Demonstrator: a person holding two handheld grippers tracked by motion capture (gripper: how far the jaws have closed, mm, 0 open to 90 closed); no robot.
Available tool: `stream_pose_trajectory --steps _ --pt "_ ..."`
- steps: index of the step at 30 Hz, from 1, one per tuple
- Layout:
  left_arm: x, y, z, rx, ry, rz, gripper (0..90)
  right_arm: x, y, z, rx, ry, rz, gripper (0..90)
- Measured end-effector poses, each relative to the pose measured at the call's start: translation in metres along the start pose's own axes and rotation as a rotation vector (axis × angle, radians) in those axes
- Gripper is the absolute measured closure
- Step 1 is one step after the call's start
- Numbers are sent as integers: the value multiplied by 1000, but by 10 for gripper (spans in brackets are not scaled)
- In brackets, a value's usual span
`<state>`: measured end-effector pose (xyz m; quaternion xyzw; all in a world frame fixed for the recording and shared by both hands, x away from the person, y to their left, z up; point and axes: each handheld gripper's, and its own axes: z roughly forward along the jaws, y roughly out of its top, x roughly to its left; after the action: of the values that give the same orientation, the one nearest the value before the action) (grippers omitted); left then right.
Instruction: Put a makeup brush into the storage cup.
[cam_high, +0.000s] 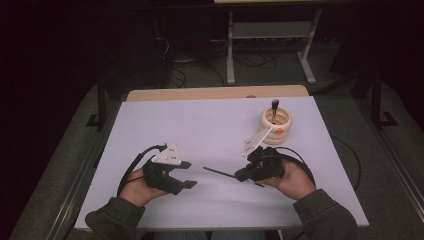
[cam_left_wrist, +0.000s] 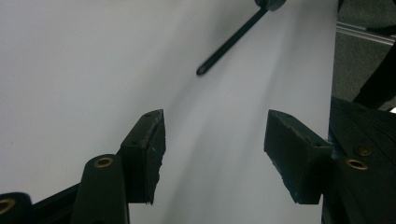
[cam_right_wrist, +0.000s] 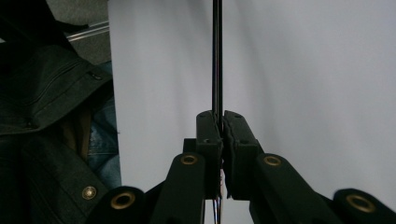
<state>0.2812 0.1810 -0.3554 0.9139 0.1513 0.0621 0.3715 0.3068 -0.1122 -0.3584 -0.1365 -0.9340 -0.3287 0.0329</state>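
High view looks down from above; both gripper views skim close over the white table (cam_high: 210, 125) — shared ground.

Dim room; the white table (cam_high: 210, 130) is the one evenly lit area, dark all around it. Shadows are soft and faint. Close jaws in both gripper views look slightly blurred.

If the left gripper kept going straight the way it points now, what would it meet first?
Probably the tip of the thin black rod held by the right gripper; the left gripper stands open, and depth is unclear.
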Motion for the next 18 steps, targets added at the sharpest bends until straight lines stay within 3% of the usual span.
stream_pose_trajectory --steps 4,17,18 --pt "-2 4 4 13 -21 13 402 5 8 10 19 42 -30 849" --pt "-10 11 21 96 -86 72 508 12 19 29 56 98 -101 849" --pt "-12 12 24 117 -104 97 528 14 20 31 62 108 -107 849"
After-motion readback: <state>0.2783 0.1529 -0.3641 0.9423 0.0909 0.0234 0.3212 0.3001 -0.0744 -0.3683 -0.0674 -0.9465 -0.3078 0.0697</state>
